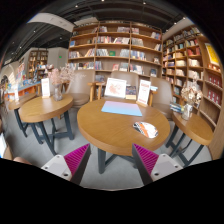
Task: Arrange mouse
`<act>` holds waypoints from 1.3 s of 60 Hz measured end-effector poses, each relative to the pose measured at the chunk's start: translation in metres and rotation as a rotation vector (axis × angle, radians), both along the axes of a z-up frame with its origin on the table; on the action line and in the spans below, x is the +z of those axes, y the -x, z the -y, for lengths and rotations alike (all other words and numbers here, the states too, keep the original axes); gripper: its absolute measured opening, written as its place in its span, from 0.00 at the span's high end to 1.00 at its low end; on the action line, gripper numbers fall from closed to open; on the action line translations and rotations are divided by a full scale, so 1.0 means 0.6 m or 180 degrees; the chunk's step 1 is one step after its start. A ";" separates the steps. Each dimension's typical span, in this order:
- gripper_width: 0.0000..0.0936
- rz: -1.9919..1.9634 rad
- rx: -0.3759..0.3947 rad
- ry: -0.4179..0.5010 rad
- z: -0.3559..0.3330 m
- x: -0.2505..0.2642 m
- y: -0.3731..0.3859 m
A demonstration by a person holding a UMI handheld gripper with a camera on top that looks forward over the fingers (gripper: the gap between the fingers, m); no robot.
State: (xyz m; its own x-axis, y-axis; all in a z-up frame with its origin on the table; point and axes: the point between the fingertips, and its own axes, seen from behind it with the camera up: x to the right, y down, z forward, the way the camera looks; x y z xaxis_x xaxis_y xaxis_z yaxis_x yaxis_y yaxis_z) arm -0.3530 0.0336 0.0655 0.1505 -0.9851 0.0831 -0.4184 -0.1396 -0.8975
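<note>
Ahead, a round wooden table (115, 128) carries a blue mat (121, 108) and a mouse (147, 129), bookshelves (115, 48) behind; the gripper (108, 160) jaws gape wide, holding nothing.

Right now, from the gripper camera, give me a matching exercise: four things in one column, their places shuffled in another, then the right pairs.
Things:
1. pale blue flat mat
2. small striped object
3. bunch of flowers
4. tall wooden bookshelves

Places:
A. along the back wall
B. near edge of the central round wooden table
C. mid-table, before the white upright card
D. on a neighbouring table

Pairs: 1-C, 2-B, 3-D, 4-A.

The gripper is open and empty, short of the table.
</note>
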 end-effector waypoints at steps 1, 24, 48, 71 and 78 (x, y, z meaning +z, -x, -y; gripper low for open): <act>0.08 -0.0002 -0.0020 0.0002 -0.003 0.001 0.002; 0.09 -0.0014 -0.0213 -0.0004 0.060 -0.004 -0.028; 0.08 -0.0065 -0.0600 0.0057 0.187 -0.031 -0.092; 0.09 -0.0111 -0.0706 0.0037 0.259 -0.060 -0.189; 0.09 -0.0143 -0.0738 0.0014 0.268 -0.072 -0.224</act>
State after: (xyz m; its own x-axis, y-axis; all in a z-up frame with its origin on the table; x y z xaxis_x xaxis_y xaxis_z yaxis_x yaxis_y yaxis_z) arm -0.2183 -0.1275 0.0221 -0.0763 -0.9934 0.0857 -0.4791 -0.0389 -0.8769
